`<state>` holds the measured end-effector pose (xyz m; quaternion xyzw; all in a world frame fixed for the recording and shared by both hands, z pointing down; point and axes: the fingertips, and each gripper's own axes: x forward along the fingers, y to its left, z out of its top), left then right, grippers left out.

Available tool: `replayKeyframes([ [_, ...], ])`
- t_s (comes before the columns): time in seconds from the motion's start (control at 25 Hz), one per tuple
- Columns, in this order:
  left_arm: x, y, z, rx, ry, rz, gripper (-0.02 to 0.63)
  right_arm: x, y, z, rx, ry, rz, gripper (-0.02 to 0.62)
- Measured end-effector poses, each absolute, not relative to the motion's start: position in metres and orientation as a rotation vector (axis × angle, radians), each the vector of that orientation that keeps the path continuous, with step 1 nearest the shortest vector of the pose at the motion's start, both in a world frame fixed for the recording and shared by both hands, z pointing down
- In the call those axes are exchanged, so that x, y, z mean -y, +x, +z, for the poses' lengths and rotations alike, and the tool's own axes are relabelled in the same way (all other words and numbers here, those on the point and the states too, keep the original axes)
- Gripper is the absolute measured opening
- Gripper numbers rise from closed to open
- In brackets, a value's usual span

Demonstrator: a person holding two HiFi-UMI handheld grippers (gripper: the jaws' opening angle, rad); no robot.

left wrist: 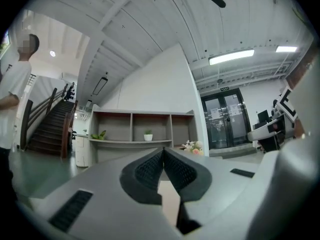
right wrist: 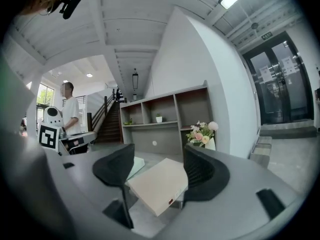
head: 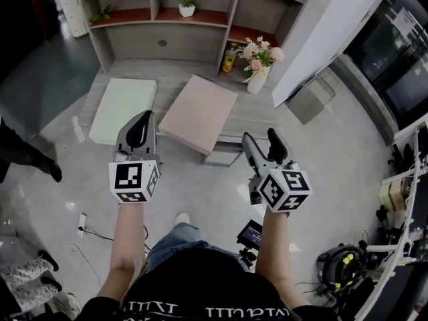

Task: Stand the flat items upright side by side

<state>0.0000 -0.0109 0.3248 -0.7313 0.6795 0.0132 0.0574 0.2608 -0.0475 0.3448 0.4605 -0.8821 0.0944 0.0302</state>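
Note:
Two flat items lie on a low grey platform (head: pixel 175 70) ahead of me: a pale green one (head: pixel 122 107) on the left and a pink one (head: pixel 198 112) on the right, whose near corner overhangs the edge. My left gripper (head: pixel 142 116) hovers near the green item's near right corner, its jaws shut with nothing between them (left wrist: pixel 163 150). To the right of the pink item's near corner, my right gripper (head: pixel 259 136) stands open and empty. In the right gripper view the pink item (right wrist: pixel 157 184) shows beyond the open jaws (right wrist: pixel 158 149), with the green item (right wrist: pixel 136 165) behind it.
Behind the platform stands a grey shelf unit (head: pixel 194 12) with a small potted plant (head: pixel 187 7), a yellow bottle (head: pixel 230 58) and a vase of flowers (head: pixel 259 65). A small grey box (head: pixel 224 156) sits under the pink item's corner. A person's leg (head: pixel 27 154) is at left; gear and cables (head: pixel 341 263) lie at right.

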Motion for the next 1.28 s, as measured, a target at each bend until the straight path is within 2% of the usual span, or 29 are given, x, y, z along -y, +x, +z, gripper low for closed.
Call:
replayKeyframes([
  [0.04,0.022,-0.005,0.326,-2.055,-2.225,0.038,0.014,0.058,0.256,0.347,2.709,1.431,0.294,0.303],
  [0.08,0.034,-0.010,0.327,-2.049,-2.233,0.034,0.014,0.068,0.252,0.350,2.698,1.436,0.299,0.301],
  [0.44,0.095,-0.040,0.343,-2.022,-2.302,-0.006,0.014,0.124,0.218,0.391,2.627,1.412,0.544,0.367],
  [0.88,0.117,-0.045,0.398,-2.053,-2.405,-0.104,0.014,0.160,0.207,0.508,2.493,1.281,1.494,0.368],
  [1.28,0.135,-0.034,0.421,-2.058,-2.420,-0.227,0.014,0.180,0.189,0.619,2.187,1.056,1.918,0.368],
])
